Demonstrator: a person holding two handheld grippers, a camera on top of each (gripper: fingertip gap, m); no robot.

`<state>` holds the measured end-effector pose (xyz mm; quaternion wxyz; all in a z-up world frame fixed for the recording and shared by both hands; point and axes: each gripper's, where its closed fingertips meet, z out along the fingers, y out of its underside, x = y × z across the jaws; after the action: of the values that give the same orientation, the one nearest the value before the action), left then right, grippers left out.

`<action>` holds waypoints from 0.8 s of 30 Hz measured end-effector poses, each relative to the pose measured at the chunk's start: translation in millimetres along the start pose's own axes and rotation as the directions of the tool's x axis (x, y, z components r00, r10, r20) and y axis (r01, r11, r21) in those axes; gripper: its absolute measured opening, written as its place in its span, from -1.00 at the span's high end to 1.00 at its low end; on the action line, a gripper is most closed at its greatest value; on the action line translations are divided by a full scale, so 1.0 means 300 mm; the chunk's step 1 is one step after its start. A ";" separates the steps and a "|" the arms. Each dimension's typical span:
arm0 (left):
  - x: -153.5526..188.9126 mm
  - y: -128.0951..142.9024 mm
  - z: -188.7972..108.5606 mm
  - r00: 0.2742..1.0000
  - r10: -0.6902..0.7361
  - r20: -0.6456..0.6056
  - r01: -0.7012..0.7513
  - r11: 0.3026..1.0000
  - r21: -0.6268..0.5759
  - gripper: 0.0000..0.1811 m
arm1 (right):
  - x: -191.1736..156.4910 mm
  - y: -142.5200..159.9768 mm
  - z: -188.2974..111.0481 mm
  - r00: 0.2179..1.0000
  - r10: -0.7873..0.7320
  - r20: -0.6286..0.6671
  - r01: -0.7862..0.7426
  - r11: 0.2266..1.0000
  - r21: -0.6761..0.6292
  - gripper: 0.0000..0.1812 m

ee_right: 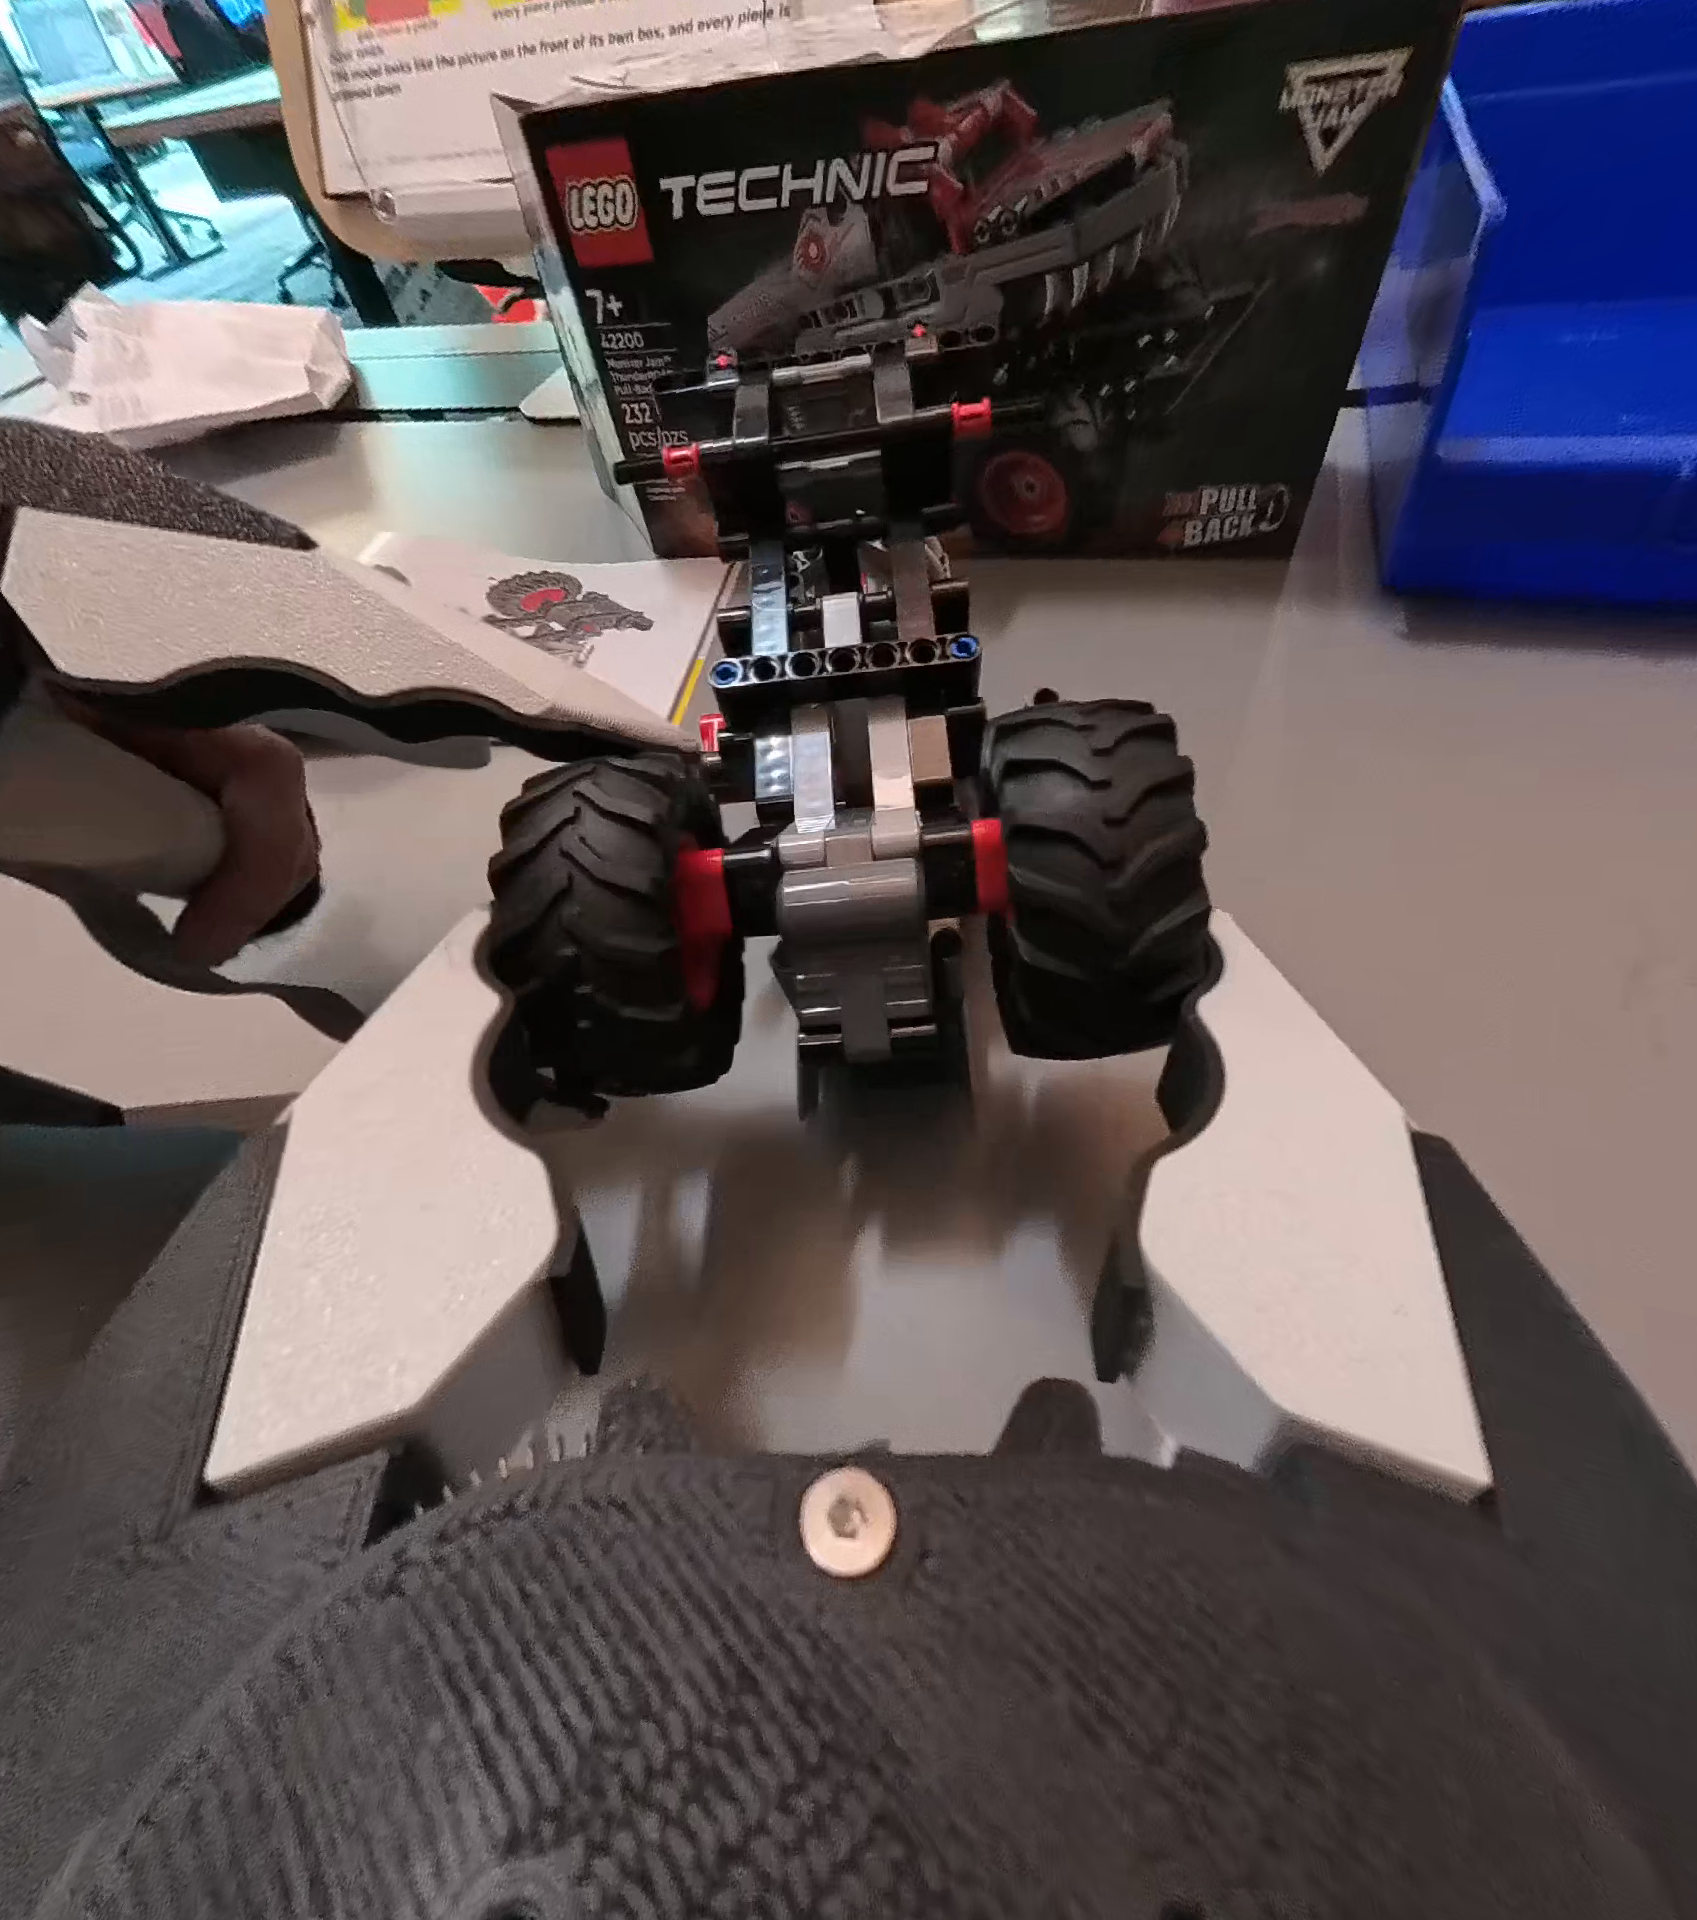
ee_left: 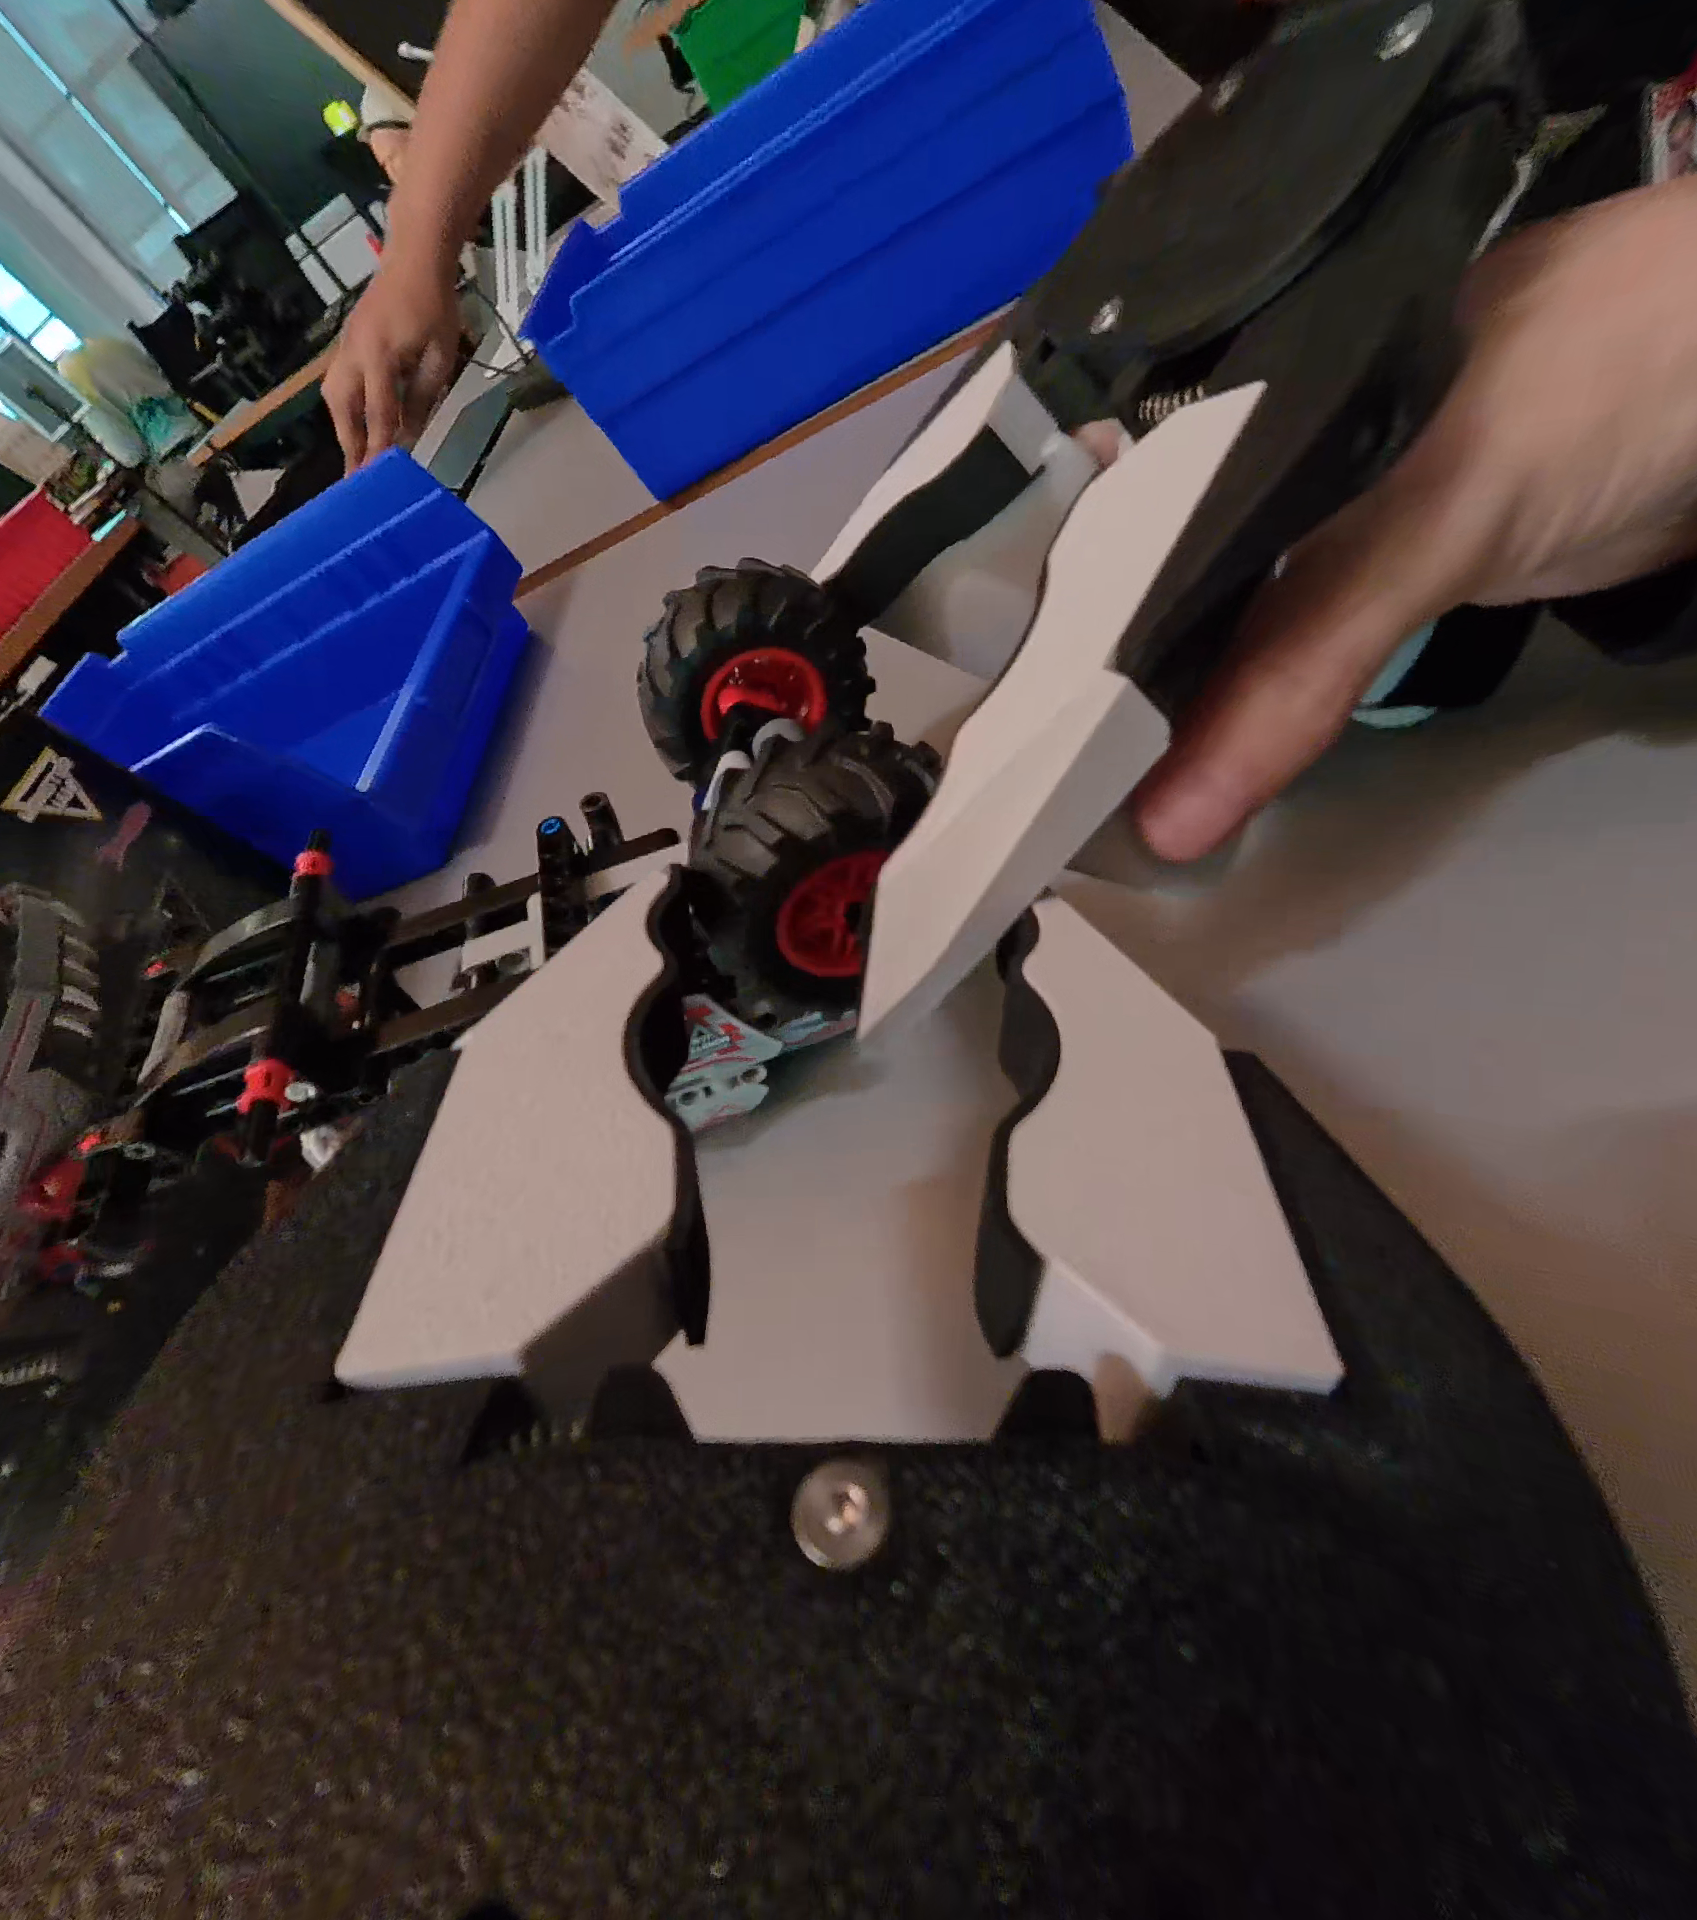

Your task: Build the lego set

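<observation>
The black lego truck chassis (ee_right: 849,665) with red pins lies on the grey table, pointing at the box. Its two black tyres with red hubs (ee_right: 605,914) (ee_right: 1093,873) sit between my right gripper's fingers. My right gripper (ee_right: 844,935) is closed on the outer faces of both tyres. In the left wrist view the right gripper (ee_left: 854,800) clamps the stacked-looking wheels (ee_left: 756,665). My left gripper (ee_left: 839,935) is open, its fingertips close to the nearer wheel (ee_left: 813,914). In the right wrist view the left gripper (ee_right: 511,883) reaches in from the left, its upper fingertip beside the left tyre.
The lego box (ee_right: 979,291) stands behind the chassis, with a blue bin (ee_right: 1602,416) to its right. Two blue bins (ee_left: 823,239) (ee_left: 324,665) stand at the back. A printed booklet (ee_right: 563,623) and a pale printed panel piece (ee_left: 719,1060) lie on the table. Another person's arm (ee_left: 408,312) reaches near the bins.
</observation>
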<state>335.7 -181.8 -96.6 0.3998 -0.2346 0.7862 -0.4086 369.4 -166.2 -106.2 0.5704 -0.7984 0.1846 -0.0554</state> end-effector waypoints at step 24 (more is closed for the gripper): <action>-0.039 -0.036 -0.038 0.945 0.130 -0.300 -0.142 0.990 -0.021 0.02 | -0.024 -0.002 -0.014 0.940 -0.297 0.170 0.297 0.955 0.024 -0.32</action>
<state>333.3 -174.6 -78.5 0.2989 -0.1240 0.8603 -0.3939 361.7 -167.1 -103.4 0.5687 -0.8193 0.0123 -0.0716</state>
